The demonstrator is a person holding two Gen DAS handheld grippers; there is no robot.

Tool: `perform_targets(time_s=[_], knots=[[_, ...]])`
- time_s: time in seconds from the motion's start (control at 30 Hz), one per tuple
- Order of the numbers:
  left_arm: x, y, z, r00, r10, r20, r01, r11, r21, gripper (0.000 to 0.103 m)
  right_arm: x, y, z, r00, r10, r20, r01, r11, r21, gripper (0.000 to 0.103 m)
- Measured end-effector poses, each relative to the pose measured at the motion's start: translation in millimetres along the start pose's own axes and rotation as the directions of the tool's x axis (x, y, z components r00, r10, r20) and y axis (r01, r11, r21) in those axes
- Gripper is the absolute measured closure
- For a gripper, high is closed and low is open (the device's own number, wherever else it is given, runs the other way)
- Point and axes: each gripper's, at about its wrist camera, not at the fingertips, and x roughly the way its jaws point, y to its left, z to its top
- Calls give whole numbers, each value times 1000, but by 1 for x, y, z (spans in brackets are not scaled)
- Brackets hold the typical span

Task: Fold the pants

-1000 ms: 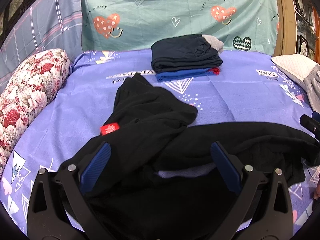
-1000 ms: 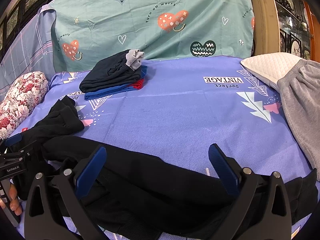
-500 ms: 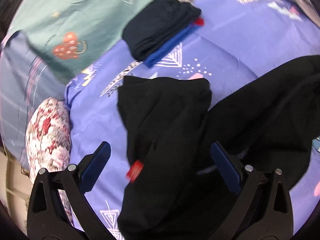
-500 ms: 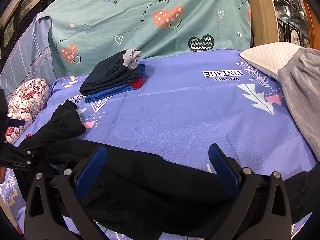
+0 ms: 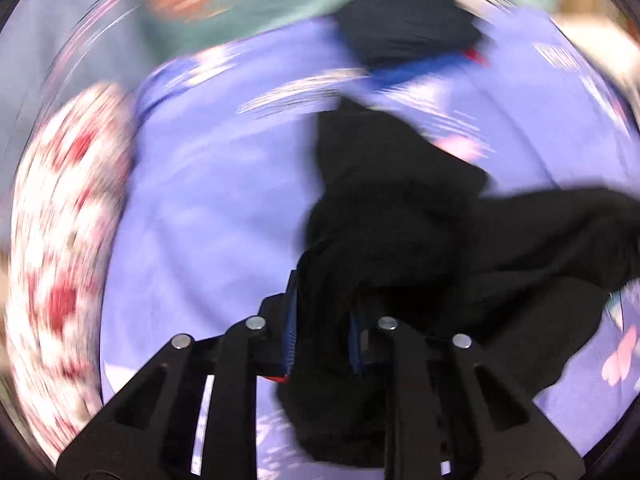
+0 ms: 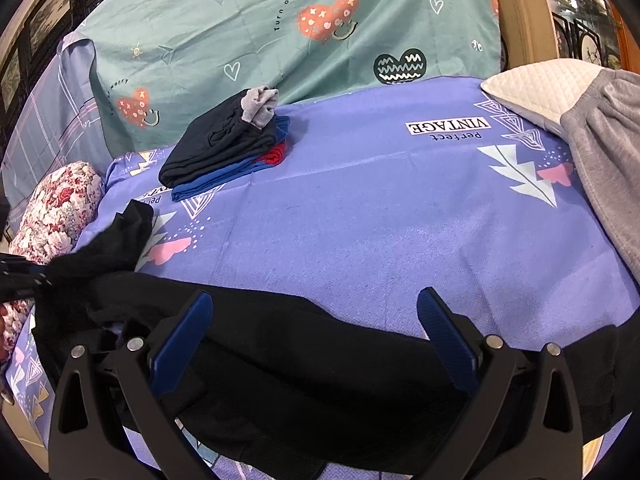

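Black pants lie crumpled across the near part of the purple bed sheet. In the blurred left wrist view my left gripper is shut on a bunch of the black pants near their red tag. It also shows at the left edge of the right wrist view, pinching the cloth. My right gripper is open and empty, its blue pads spread just above the pants' long leg.
A stack of folded dark and blue clothes sits at the back of the bed. A floral bolster lies at the left. A white pillow and grey pants lie at the right. A teal sheet hangs behind.
My left gripper has swung left and closed on the black pants near the red tag. The right gripper has stayed open over the pants and barely moved.
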Motion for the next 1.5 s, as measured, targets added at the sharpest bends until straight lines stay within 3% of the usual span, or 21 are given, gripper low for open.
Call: perform_targets(time_s=[0.07, 0.13, 0.23, 0.37, 0.47, 0.6, 0.67, 0.77, 0.83, 0.9, 0.93, 0.97, 1.0, 1.03, 1.17, 1.27, 1.33, 1.37, 1.4, 1.43, 1.5], knots=[[12, 56, -25, 999, -13, -30, 7, 981, -193, 84, -1, 3, 0, 1000, -3, 3, 3, 1000, -12, 1], [29, 99, -59, 996, -74, -56, 48, 929, -366, 83, -4, 6, -1, 1000, -4, 8, 5, 1000, -23, 1], [42, 119, -83, 987, -162, -25, 133, 880, -456, 74, -2, 15, 0, 999, 34, -15, -34, 998, -49, 1], [54, 135, -87, 971, -234, 48, 225, 831, -509, 14, 16, 67, 16, 980, 131, -149, -158, 971, -181, 1], [65, 140, -80, 956, -285, 64, 275, 804, -528, 12, 41, 126, 47, 929, 261, -261, -321, 921, -222, 1], [91, 144, -78, 950, -313, 3, 255, 768, -587, 12, 96, 198, 85, 869, 350, -350, -440, 870, -222, 1], [98, 146, -80, 943, -332, 10, 268, 743, -614, 10, 143, 231, 93, 829, 354, -433, -469, 861, -194, 1], [101, 142, -73, 941, -339, 20, 282, 745, -604, 9, 197, 267, 87, 802, 308, -511, -460, 865, -201, 1], [102, 135, -67, 941, -336, 34, 292, 758, -584, 21, 235, 284, 75, 799, 208, -564, -412, 873, -261, 2], [101, 128, -62, 934, -355, 42, 317, 770, -554, 89, 258, 289, 68, 783, 153, -603, -389, 877, -281, 29], [98, 125, -62, 918, -390, 66, 360, 754, -550, 92, 257, 294, 69, 795, 155, -586, -399, 862, -312, 51], [91, 124, -62, 917, -390, 90, 373, 754, -541, 92, 252, 299, 69, 777, 184, -602, -449, 833, -324, 96], [82, 121, -63, 916, -385, 113, 384, 761, -523, 93, 247, 305, 71, 766, 194, -613, -474, 814, -335, 100], [72, 118, -64, 911, -387, 140, 402, 763, -507, 93, 236, 312, 78, 797, 190, -574, -464, 800, -380, 100], [16, 119, -87, 893, -369, 259, 450, 753, -480, 94, 198, 347, 114, 850, 275, -449, -485, 741, -464, 100], [-15, 133, -109, 900, -311, 306, 431, 740, -517, 94, 172, 394, 146, 848, 381, -368, -526, 690, -498, 100], [-22, 147, -125, 929, -245, 278, 365, 737, -569, 91, 162, 425, 152, 824, 436, -361, -566, 640, -519, 99], [-13, 159, -134, 949, -225, 221, 315, 719, -620, 84, 163, 444, 146, 823, 438, -361, -567, 609, -555, 89], [-3, 168, -141, 961, -216, 172, 275, 700, -659, 70, 168, 454, 138, 838, 404, -366, -545, 600, -586, 57], [9, 178, -149, 971, -205, 120, 229, 675, -701, 62, 183, 466, 122, 902, 261, -343, -430, 612, -664, 46], [21, 196, -165, 979, -194, 57, 170, 640, -749, 43, 195, 461, 107, 945, 144, -295, -318, 622, -716, 46]])
